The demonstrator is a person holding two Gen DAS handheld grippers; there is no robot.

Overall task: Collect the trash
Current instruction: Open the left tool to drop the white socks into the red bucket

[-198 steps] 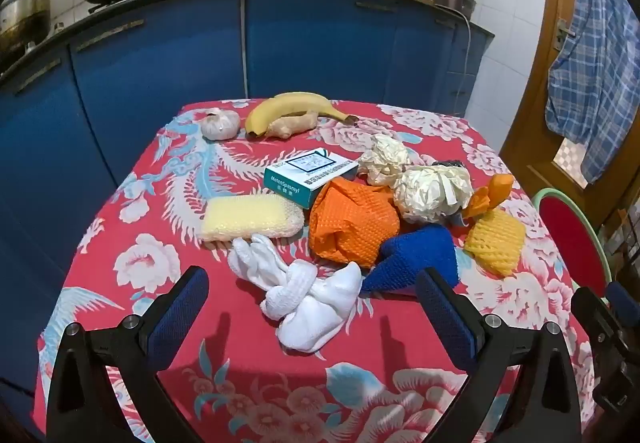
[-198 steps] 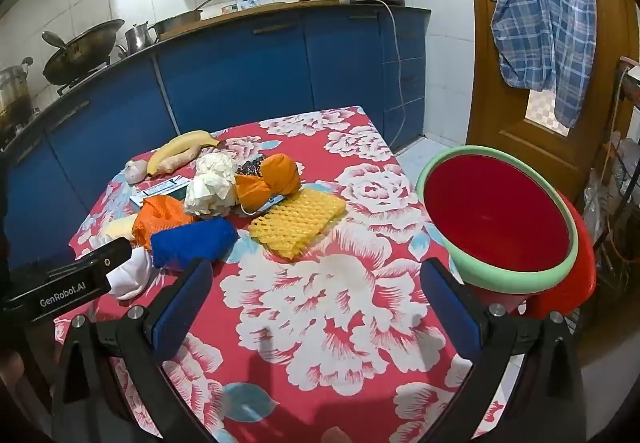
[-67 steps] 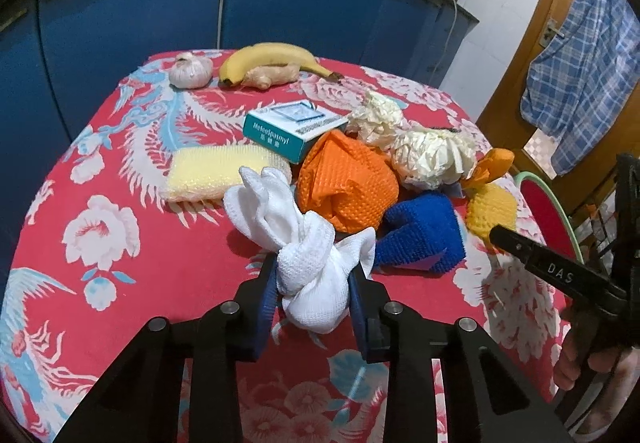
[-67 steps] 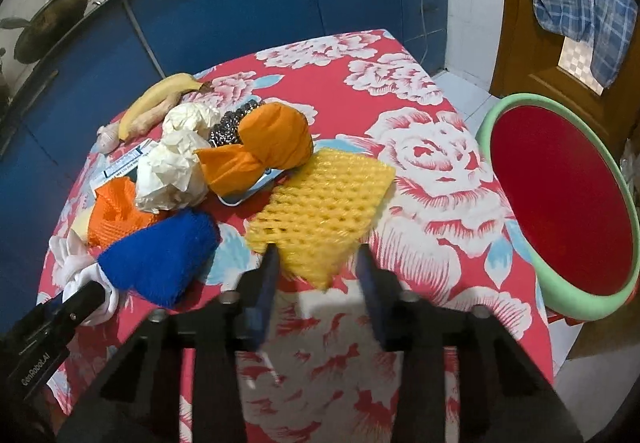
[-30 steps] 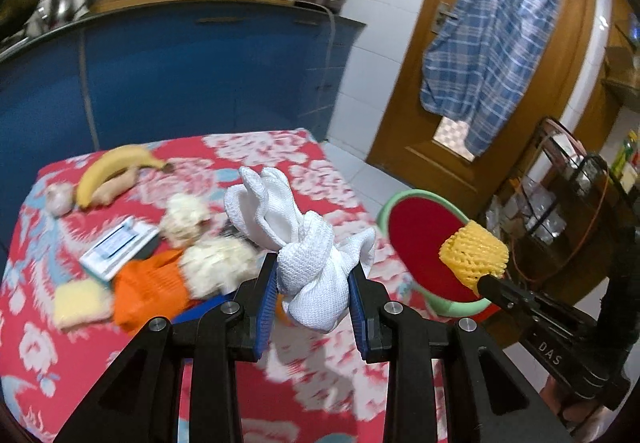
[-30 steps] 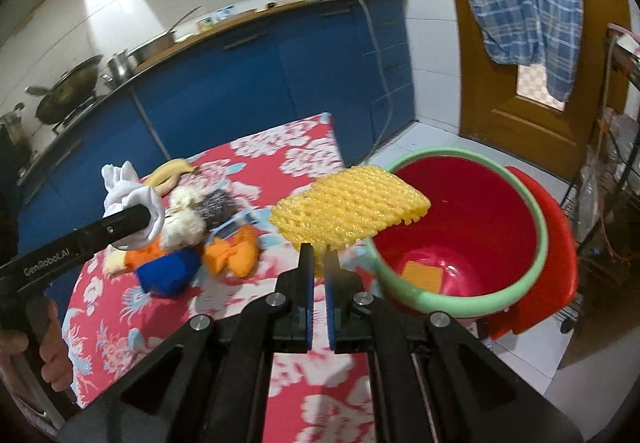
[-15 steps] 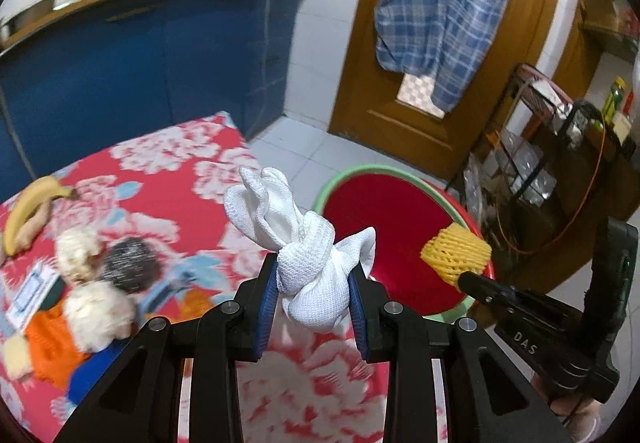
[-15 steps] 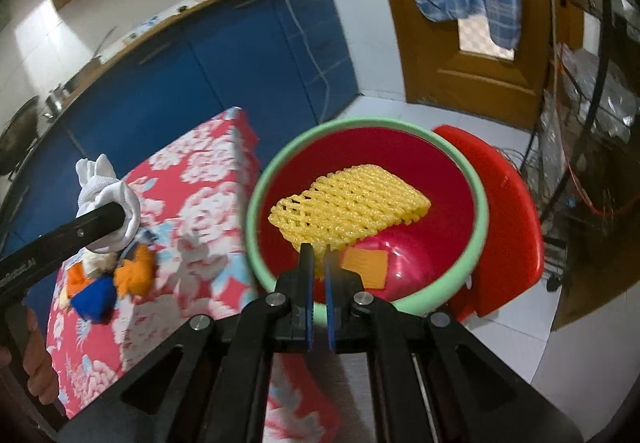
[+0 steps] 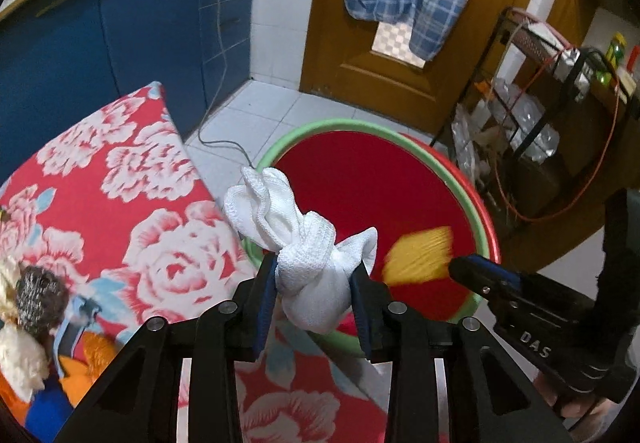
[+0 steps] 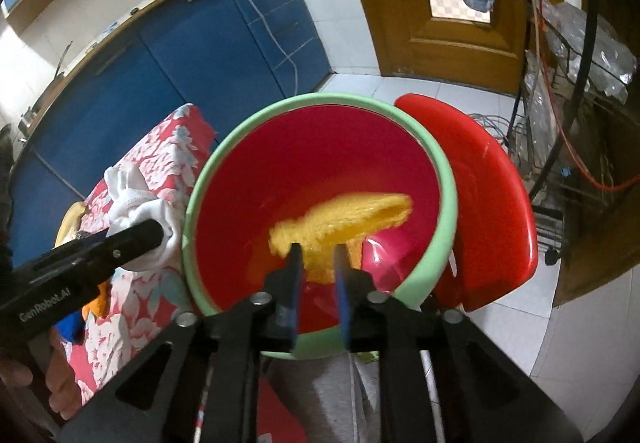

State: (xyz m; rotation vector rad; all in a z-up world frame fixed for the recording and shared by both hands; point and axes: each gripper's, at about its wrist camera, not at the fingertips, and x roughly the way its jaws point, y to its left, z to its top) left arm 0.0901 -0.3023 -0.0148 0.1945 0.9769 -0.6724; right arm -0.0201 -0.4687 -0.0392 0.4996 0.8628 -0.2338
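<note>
Yellow net point(image 10: 340, 219) dropped into basin point(image 10: 192, 227).

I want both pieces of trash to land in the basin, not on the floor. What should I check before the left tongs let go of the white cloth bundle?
1. Right tongs over the red basin: ok.
2. Yellow foam net released: ok, the jaws are opening and the blurred net is inside the basin.
3. White cloth bundle between the left tongs: ok, though the jaws are opening.
4. Bundle over the basin's opening: not ok, it hangs at the near rim beside the floral tablecloth.
5. Bundle's drop path free of the right tongs: ok.
</note>
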